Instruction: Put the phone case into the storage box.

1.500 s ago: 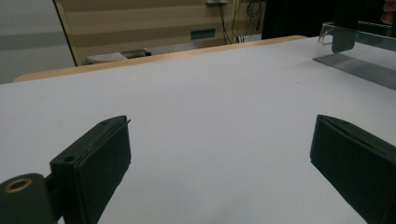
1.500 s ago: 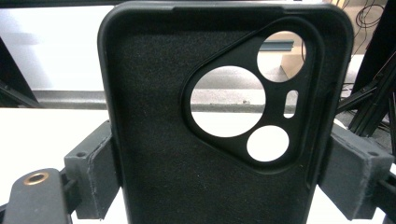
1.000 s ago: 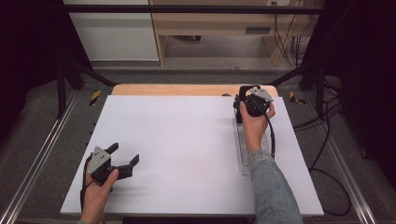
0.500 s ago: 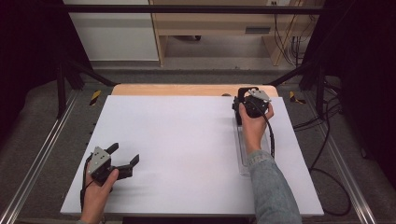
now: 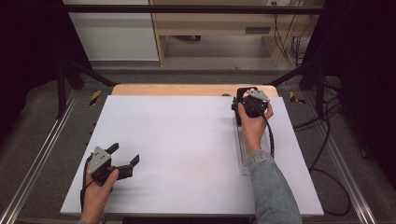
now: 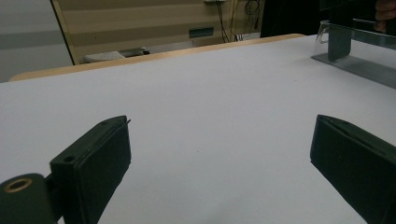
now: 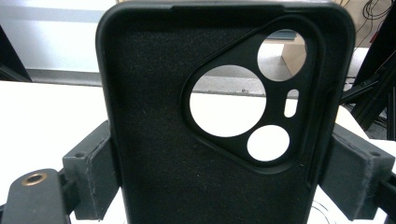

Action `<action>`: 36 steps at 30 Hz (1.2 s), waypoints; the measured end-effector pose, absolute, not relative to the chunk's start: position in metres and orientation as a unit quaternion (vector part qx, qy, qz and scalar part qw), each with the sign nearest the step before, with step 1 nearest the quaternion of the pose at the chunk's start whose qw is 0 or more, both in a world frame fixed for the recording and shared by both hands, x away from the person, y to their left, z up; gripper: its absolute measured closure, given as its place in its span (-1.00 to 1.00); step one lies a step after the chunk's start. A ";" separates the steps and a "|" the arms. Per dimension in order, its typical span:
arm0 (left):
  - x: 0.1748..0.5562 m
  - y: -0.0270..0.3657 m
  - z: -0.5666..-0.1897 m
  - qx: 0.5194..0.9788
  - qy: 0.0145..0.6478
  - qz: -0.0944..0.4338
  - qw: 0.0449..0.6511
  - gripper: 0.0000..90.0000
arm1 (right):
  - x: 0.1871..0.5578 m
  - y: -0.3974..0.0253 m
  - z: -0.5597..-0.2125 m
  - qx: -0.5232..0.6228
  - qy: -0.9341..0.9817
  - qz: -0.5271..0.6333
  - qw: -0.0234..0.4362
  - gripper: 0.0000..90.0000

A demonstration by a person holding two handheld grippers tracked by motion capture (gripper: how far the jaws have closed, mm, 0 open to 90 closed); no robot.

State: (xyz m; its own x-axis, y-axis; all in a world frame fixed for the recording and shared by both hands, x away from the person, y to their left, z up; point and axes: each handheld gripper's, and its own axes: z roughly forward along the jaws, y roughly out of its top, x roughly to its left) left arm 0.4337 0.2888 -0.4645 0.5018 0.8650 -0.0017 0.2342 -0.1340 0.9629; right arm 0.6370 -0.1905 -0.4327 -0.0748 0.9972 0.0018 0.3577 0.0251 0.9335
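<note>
Right gripper view: black phone case (image 7: 187,154) upright between the two black jaws, pressed on both long edges, soft inner lining facing the camera. Rounded-triangle camera cutout at upper right of the case, with two large round holes, one smaller round hole and a short slot; white table surface and pale background seen through them. Right gripper (image 7: 219,175) clamped on the case, pads touching its sides.

High view: right gripper (image 5: 239,108) at the far right part of the white table (image 5: 187,140), close to the wooden edge strip (image 5: 187,89), held in the person's right hand (image 5: 253,126), grey plate on top, cable trailing back along the sleeve. Clear plastic tray (image 5: 243,158) lying on the table under the right forearm, running toward the near edge. Case itself hard to make out here, dark against the gripper. Left gripper (image 5: 125,157) at the near left corner of the table, held in the left hand (image 5: 99,189), jaws spread wide and pointing right, nothing between them.

Left gripper view: left gripper (image 6: 219,154) low over bare white table, both jaws far apart, empty. Clear tray (image 6: 359,51) far off at upper right, with fingertips just visible at the top corner.
</note>
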 end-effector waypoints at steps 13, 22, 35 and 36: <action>0.434 0.288 -0.465 0.691 0.397 0.300 0.523 -0.89 | 0.638 -0.192 -0.433 0.559 0.608 0.419 0.378 -0.72; 0.434 0.288 -0.464 0.693 0.397 0.300 0.522 -0.89 | 0.638 -0.192 -0.432 0.558 0.609 0.420 0.375 -0.72; 0.434 0.287 -0.465 0.696 0.395 0.300 0.520 -0.89 | 0.639 -0.191 -0.433 0.566 0.599 0.422 0.377 -0.73; 0.434 0.287 -0.465 0.696 0.395 0.299 0.520 -0.89 | 0.640 -0.191 -0.433 0.568 0.598 0.424 0.375 -0.74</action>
State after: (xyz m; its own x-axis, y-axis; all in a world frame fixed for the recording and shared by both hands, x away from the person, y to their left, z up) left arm 0.4341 0.2867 -0.4649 0.5092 0.8606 0.0053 0.2386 -0.1471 0.9599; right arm 0.6396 -0.1907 -0.4331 -0.0749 0.9966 0.0330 0.3613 -0.0037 0.9324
